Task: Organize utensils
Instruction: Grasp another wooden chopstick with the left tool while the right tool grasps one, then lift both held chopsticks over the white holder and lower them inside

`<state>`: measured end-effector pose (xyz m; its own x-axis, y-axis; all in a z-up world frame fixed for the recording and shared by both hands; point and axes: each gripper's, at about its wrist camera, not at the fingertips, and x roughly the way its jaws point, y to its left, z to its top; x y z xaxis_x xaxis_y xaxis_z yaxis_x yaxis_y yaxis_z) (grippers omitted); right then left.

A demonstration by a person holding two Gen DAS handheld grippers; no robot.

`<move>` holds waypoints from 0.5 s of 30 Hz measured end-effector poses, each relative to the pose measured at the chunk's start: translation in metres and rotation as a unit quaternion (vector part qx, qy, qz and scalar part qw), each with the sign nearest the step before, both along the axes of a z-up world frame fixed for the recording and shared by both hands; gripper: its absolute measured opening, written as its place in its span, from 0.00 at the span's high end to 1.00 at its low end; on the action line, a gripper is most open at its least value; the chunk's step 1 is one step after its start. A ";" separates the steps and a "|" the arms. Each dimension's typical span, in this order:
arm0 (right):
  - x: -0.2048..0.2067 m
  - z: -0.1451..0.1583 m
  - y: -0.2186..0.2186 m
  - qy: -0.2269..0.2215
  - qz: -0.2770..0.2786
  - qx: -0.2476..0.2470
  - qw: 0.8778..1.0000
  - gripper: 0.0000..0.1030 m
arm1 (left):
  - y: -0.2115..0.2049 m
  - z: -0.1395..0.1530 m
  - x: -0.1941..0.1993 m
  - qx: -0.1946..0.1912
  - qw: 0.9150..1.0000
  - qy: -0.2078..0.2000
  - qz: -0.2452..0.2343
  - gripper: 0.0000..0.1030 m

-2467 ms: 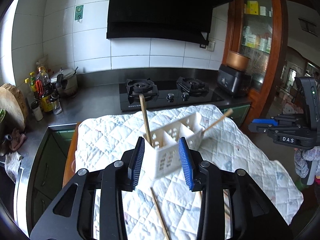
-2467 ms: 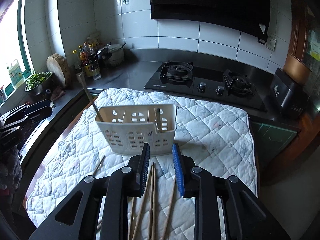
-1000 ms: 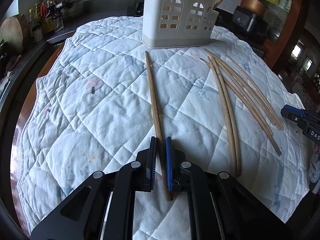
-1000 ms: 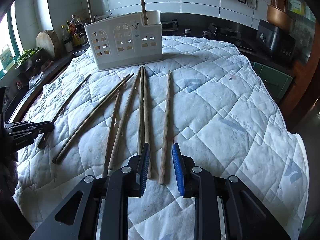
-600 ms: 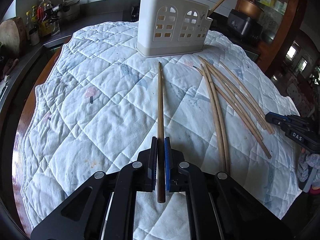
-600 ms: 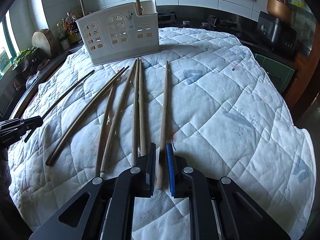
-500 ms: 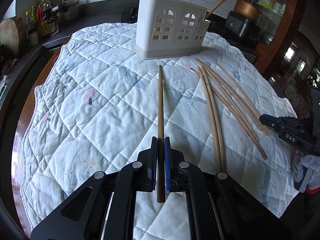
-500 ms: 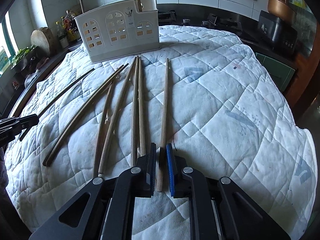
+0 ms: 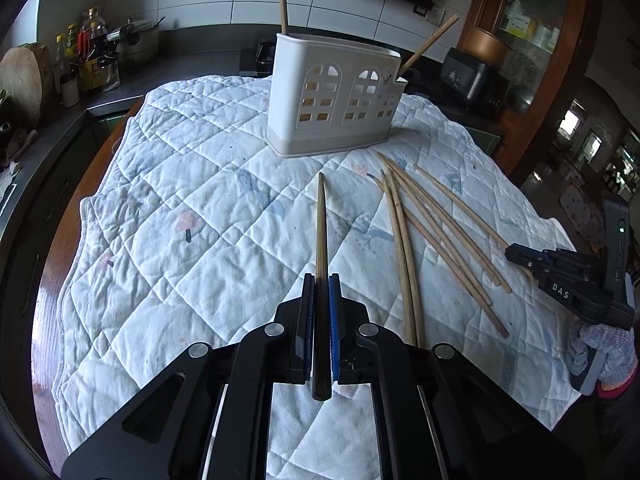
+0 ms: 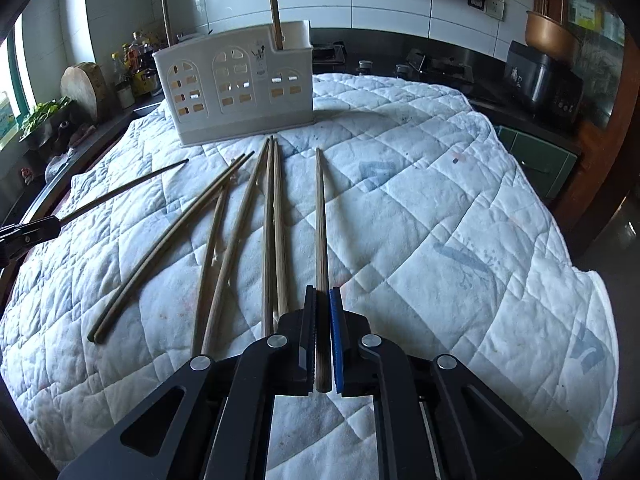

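Note:
A white utensil caddy (image 9: 332,108) stands on the quilted cloth (image 9: 180,200) with two chopsticks standing in it; it also shows in the right wrist view (image 10: 236,84). My left gripper (image 9: 320,280) is shut on a dark wooden chopstick (image 9: 321,220) that points toward the caddy, slightly above the cloth. My right gripper (image 10: 322,292) is shut on a light wooden chopstick (image 10: 321,216), also pointing toward the caddy. Several loose chopsticks (image 10: 248,216) lie on the cloth between the two grippers; they also show in the left wrist view (image 9: 432,232).
A gas stove (image 10: 420,64) and a dark appliance (image 10: 544,80) stand behind the cloth. Bottles (image 9: 84,56), a pot and a round wooden board (image 9: 20,80) stand along the counter on the left. A wooden cabinet (image 9: 532,20) rises at the right.
Both grippers came down from near the caddy to the near ends of chopsticks and shut on one each. Both held chopsticks have since lifted slightly, tips toward the caddy.

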<state>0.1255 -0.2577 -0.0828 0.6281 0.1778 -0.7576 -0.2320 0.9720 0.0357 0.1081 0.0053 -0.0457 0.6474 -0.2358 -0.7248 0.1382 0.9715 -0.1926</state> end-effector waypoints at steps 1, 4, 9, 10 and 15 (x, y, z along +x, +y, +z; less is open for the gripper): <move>-0.002 0.007 -0.001 -0.010 -0.001 0.001 1.000 0.93 | 0.000 0.003 0.000 -0.001 1.000 -0.005 0.001 0.95; -0.006 0.032 -0.003 -0.042 -0.002 0.010 0.999 0.94 | 0.003 0.013 0.001 -0.004 1.000 -0.018 0.002 0.95; -0.007 0.075 -0.003 -0.086 0.003 0.025 0.996 0.94 | 0.006 0.029 0.004 -0.010 0.999 -0.046 0.004 0.95; -0.005 0.083 -0.003 -0.091 0.006 0.030 0.995 0.94 | 0.006 0.032 0.005 -0.011 0.999 -0.051 0.004 0.95; 0.012 0.115 0.002 -0.103 0.022 0.038 0.994 0.94 | 0.005 0.048 0.014 -0.006 0.998 -0.068 -0.004 0.95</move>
